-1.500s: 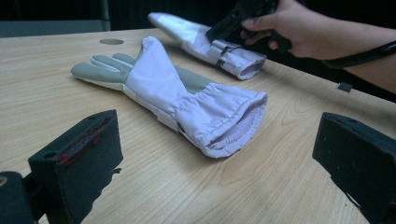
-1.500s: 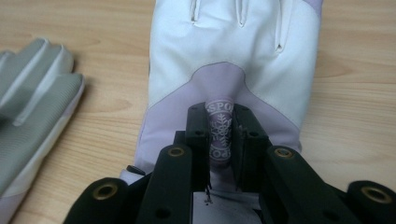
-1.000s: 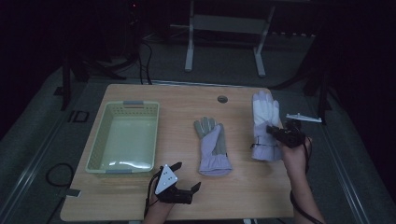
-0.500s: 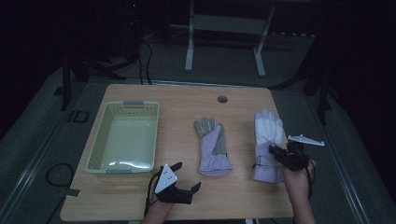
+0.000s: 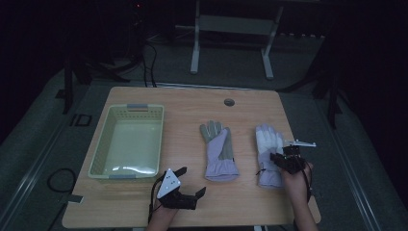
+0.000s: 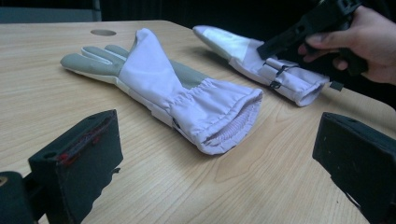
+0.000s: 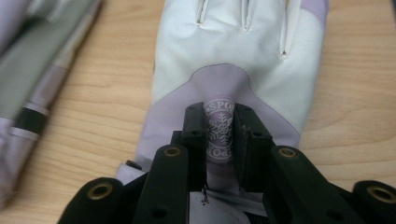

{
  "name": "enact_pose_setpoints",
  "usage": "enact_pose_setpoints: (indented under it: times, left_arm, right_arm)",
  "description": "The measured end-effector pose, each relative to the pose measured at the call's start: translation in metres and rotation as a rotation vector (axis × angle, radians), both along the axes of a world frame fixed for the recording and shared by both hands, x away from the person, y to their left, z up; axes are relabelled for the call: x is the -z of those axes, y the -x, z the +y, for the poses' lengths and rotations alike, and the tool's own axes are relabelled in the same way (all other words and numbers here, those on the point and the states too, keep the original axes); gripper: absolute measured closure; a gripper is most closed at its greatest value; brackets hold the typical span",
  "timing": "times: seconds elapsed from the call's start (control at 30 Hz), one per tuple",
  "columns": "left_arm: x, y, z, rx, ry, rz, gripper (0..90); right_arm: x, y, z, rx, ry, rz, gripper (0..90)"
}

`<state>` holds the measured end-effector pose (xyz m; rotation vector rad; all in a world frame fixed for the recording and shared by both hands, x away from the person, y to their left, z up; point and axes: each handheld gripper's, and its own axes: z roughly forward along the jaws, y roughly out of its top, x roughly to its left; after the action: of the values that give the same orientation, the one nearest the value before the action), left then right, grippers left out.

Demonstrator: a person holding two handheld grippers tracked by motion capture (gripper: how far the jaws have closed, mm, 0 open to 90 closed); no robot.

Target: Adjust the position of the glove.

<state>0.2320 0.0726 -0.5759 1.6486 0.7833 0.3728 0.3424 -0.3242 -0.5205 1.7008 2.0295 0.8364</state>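
Two pale lilac gloves lie flat on the wooden table (image 5: 187,103). The middle glove (image 5: 219,149) shows its grey palm, and its cuff (image 6: 224,121) faces my left gripper (image 6: 219,158). That gripper (image 5: 192,180) rests open near the front edge, a short way from the cuff, with nothing between its jaws. The right glove (image 5: 267,144) lies back up, white over the fingers (image 7: 233,46). My right gripper (image 5: 276,158) is shut on a raised fold of its fabric at the snowflake badge (image 7: 219,126). From the left gripper view, the right gripper (image 6: 280,44) sits over that glove (image 6: 224,44).
A pale green plastic basket (image 5: 127,108) stands empty at the table's left. A round cable hole (image 5: 229,102) sits near the far edge. The middle glove's strap (image 7: 32,119) lies just left of the right gripper. Metal stand legs (image 5: 195,62) rise beyond the table.
My right gripper has drawn the right glove toward the person's side of the table, gripping its back. The left gripper and the middle glove have stayed put.
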Motion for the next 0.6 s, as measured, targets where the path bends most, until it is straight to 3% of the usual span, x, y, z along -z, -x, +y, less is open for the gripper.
enact_pose_setpoints:
  times: [0.17, 0.3, 0.37, 0.43, 0.6]
  left_arm:
    - [0.000, 0.001, -0.001, -0.007, -0.013, -0.013, 1.5]
    - [0.000, 0.002, -0.002, -0.008, -0.022, -0.022, 1.5]
    - [0.000, 0.002, -0.002, -0.010, -0.025, -0.022, 1.5]
    - [0.000, 0.002, -0.003, -0.011, -0.026, -0.024, 1.5]
    - [0.000, 0.003, -0.003, -0.015, -0.034, -0.034, 1.5]
  right_arm:
    - [0.010, -0.001, -0.002, -0.010, -0.007, -0.003, 73.0]
    - [0.008, -0.001, -0.001, -0.017, -0.004, -0.005, 69.9]
    - [0.000, 0.002, -0.006, -0.041, -0.012, -0.021, 64.3]
    - [0.000, 0.004, -0.007, -0.069, 0.020, -0.028, 62.5]
    - [-0.002, 0.006, -0.011, -0.117, 0.025, -0.035, 56.3]
